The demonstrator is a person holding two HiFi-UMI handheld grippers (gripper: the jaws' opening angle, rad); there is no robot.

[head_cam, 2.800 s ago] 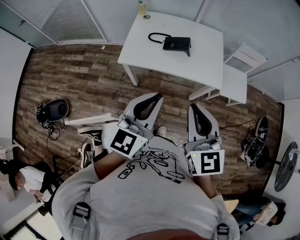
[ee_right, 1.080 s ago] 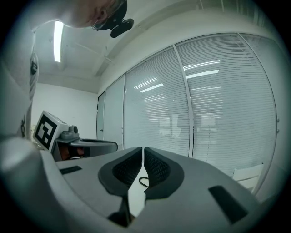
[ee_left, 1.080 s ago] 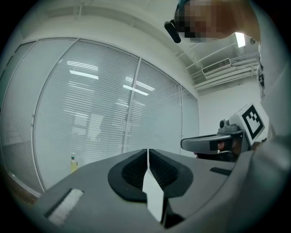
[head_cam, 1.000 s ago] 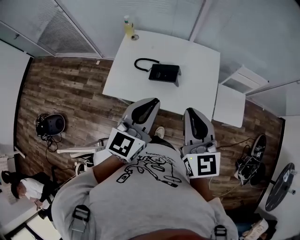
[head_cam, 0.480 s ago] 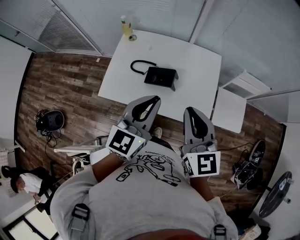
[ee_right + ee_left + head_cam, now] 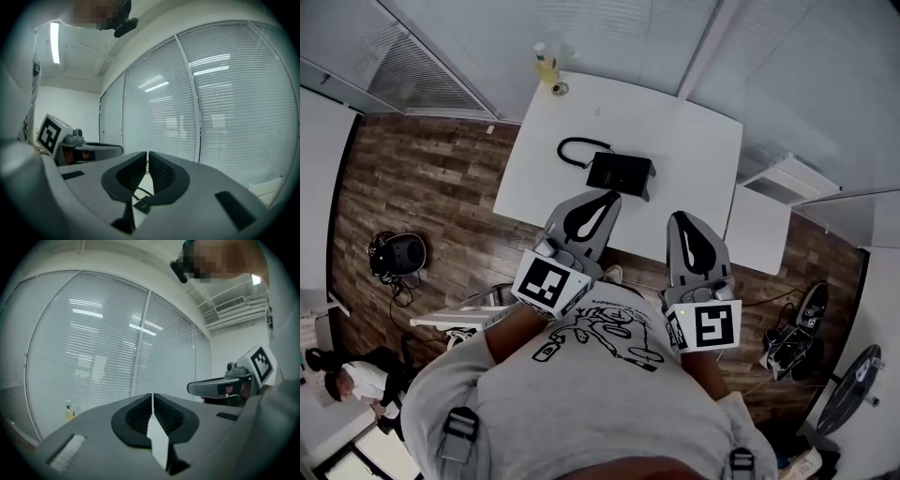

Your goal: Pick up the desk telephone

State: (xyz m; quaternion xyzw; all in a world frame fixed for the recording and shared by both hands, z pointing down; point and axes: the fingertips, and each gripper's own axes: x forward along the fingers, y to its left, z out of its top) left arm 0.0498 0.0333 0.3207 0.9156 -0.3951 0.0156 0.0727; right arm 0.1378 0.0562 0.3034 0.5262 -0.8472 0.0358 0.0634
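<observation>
A black desk telephone [image 6: 620, 173] with a curled black cord [image 6: 575, 149] lies on the white table [image 6: 694, 131] in the head view. A corner of the telephone [image 6: 142, 204] shows through the right gripper's frame in the right gripper view. My left gripper [image 6: 610, 196] is shut and empty, its tip just short of the phone's near edge. My right gripper [image 6: 680, 219] is shut and empty, over the table's near edge to the right of the phone. Both point level at the blinds. In the left gripper view the left gripper [image 6: 152, 395] has its jaws together; the right gripper [image 6: 147, 153] looks the same.
A yellow bottle [image 6: 546, 66] stands at the table's far left corner, also seen as the bottle [image 6: 69, 410] in the left gripper view. A white side unit [image 6: 757, 230] adjoins the table's right. Cables and a round device [image 6: 397, 251] lie on the wood floor at left. A person [image 6: 347, 384] sits at lower left.
The person has walked toward the table: it and the telephone have drawn closer in the head view. Both grippers came forward, shut throughout, until their tips reach over the table's near edge.
</observation>
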